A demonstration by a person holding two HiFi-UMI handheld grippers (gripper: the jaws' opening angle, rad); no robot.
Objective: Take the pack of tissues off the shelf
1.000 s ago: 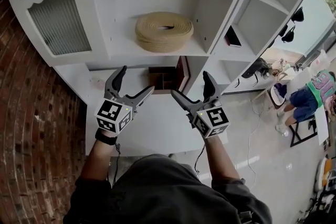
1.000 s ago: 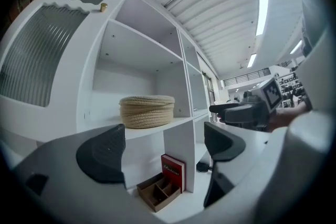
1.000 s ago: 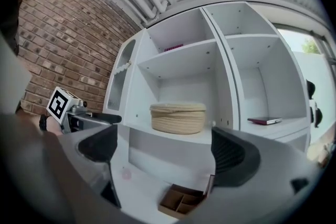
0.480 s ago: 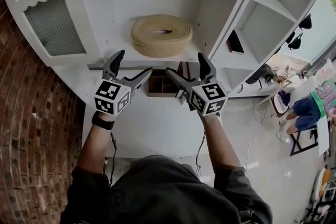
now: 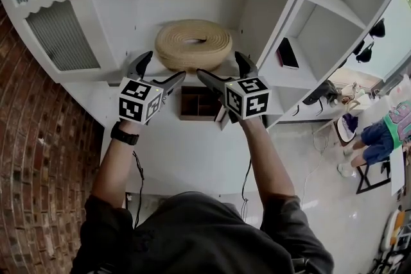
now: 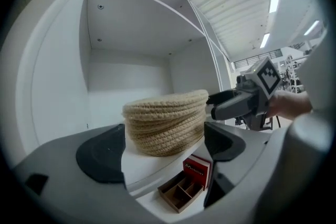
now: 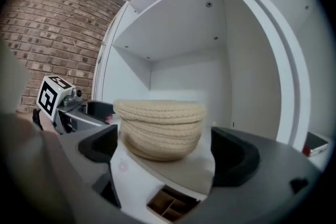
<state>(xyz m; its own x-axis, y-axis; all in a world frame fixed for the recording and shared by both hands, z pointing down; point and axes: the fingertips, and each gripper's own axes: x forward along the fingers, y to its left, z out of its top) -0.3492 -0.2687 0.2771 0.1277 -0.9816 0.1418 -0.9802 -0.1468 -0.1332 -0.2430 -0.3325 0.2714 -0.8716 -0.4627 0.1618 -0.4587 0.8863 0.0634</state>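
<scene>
At the middle of the head view, the left hand-held gripper [image 5: 164,65] and the right hand-held gripper [image 5: 219,64] are hovering side by side over the white worktop [image 5: 186,157], both released and grasping nothing. Just beyond them, a brown wooden box with compartments [image 5: 198,102] is sitting under the shelf beside a red book [image 6: 197,169]. Above, a beige coiled-rope basket [image 5: 192,43] is resting on the white shelf [image 5: 138,64], framed between each gripper's spread jaws but untouched. I cannot make out the pack of tissues in any view.

tan rope basket [image 5: 192,43], wht shelf [image 5: 257,16], red box [image 6: 197,169]
</scene>
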